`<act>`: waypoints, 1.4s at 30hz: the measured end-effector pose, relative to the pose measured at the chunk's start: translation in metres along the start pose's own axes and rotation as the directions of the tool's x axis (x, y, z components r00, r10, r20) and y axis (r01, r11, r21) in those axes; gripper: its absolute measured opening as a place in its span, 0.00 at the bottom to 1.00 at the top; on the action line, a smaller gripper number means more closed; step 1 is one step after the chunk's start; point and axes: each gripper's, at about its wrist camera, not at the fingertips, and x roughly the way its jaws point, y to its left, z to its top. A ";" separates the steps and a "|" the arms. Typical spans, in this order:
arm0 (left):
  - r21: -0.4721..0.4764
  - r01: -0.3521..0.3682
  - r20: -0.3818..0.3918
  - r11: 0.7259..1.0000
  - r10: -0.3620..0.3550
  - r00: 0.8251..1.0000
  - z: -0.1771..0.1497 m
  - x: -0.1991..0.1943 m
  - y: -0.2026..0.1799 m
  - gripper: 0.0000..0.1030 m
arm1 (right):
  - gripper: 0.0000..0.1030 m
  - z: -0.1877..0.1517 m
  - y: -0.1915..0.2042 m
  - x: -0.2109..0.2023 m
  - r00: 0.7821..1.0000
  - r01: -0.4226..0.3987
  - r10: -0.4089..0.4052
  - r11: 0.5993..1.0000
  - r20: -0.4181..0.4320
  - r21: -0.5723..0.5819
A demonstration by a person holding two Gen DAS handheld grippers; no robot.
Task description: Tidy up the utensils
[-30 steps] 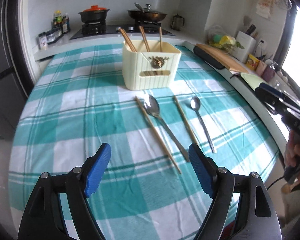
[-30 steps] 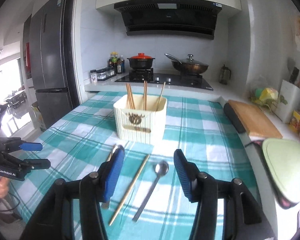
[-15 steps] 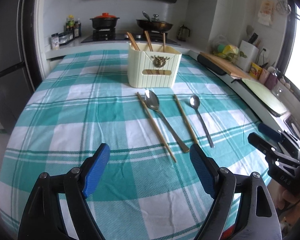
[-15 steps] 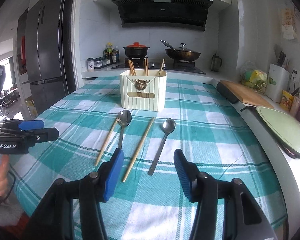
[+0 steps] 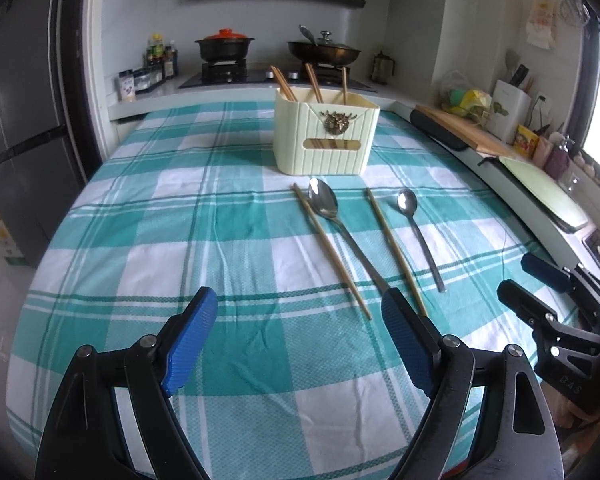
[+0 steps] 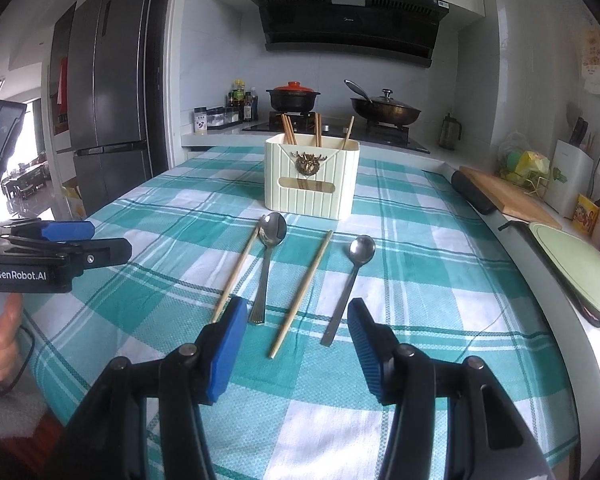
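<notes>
Both tools had drawn back from the cream ribbed plastic utensil holder (image 6: 311, 178). The right tool (image 6: 296, 344) and left tool (image 5: 300, 344) gaped empty. At twelve o'clock on the tabletop lay the thin, slippery-looking steel spoons (image 6: 350, 280) and light wooden chopsticks (image 6: 302, 292), best pinched mid-handle.

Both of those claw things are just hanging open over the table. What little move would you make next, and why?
Probably ease the right gripper forward and down toward the small spoon. Both it and the left gripper are open and empty. Two spoons and two chopsticks lie loose on the cloth before the holder, and the small spoon's handle lies closest to the right gripper's fingers.
</notes>
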 end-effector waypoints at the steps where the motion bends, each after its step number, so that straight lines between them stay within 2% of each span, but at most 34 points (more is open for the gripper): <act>1: 0.003 -0.003 0.001 1.000 0.003 1.000 0.000 0.000 -0.001 0.83 | 0.52 0.000 0.000 0.000 1.000 0.004 -0.004 1.000 0.000 -0.001; 20: 0.004 -0.007 -0.006 1.000 0.007 1.000 -0.002 0.001 -0.001 0.83 | 0.52 -0.001 -0.003 -0.003 1.000 0.018 -0.018 1.000 0.007 0.000; 42: -0.034 -0.022 -0.046 0.999 0.020 0.999 -0.005 0.010 0.003 0.83 | 0.52 -0.005 -0.003 0.004 0.999 0.019 -0.019 1.000 -0.026 0.004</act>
